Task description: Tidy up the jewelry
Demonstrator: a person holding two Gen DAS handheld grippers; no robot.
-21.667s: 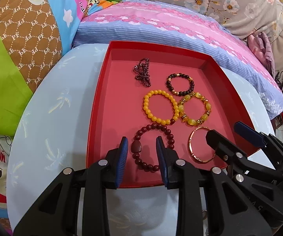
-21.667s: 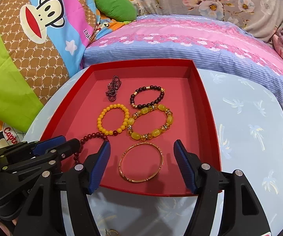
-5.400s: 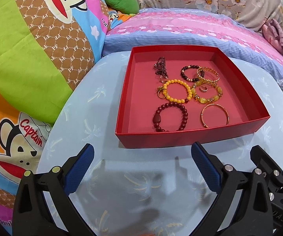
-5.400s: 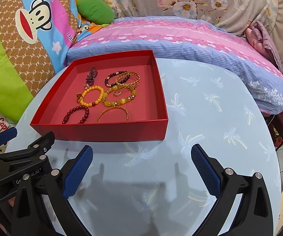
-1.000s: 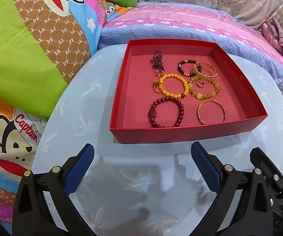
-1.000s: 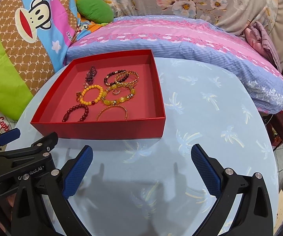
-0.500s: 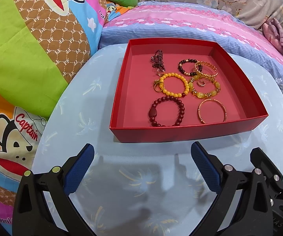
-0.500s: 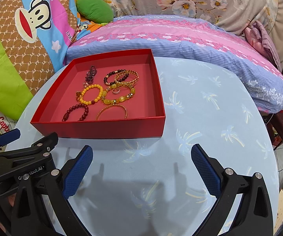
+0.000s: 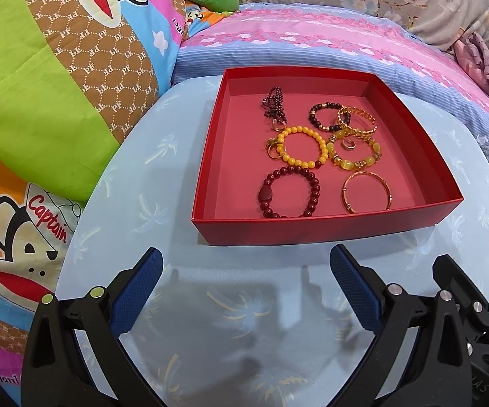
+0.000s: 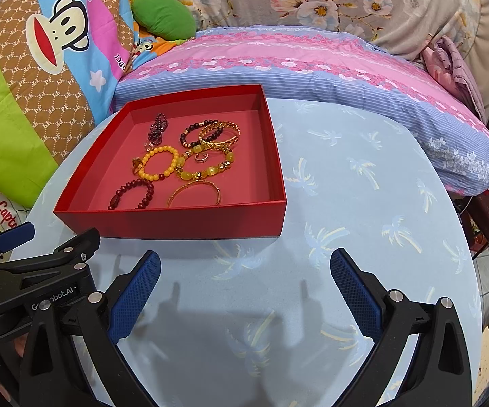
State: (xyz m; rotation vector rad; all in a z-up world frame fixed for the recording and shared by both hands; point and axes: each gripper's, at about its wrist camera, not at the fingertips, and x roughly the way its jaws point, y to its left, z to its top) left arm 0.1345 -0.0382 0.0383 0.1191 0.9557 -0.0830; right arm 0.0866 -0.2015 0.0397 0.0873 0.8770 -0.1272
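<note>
A red tray (image 9: 325, 229) (image 10: 176, 225) sits on the light blue table and holds several bracelets: a dark red bead bracelet (image 9: 290, 191) (image 10: 132, 195), a yellow bead bracelet (image 9: 302, 146) (image 10: 160, 162), a plain gold bangle (image 9: 366, 191) (image 10: 193, 194), a yellow stone bracelet (image 9: 354, 156), a gold chain bracelet (image 9: 356, 120) (image 10: 219, 134), a black bead bracelet (image 9: 322, 115) and a dark purple bead string (image 9: 273, 103) (image 10: 157, 127). My left gripper (image 9: 246, 286) is open and empty, in front of the tray. My right gripper (image 10: 244, 285) is open and empty, to the tray's front right.
The round table (image 10: 363, 176) has a palm-tree print. A pink and blue striped bed (image 10: 295, 64) lies behind it. Cartoon-monkey bedding (image 9: 40, 84) rises at the left. The left gripper's body (image 10: 23, 271) shows at the right wrist view's lower left.
Over the last second both grippers stay open and nearly still in front of the tray. Since 21.7 s ago they pulled back from it, and a gold chain bracelet and small rings now lie inside.
</note>
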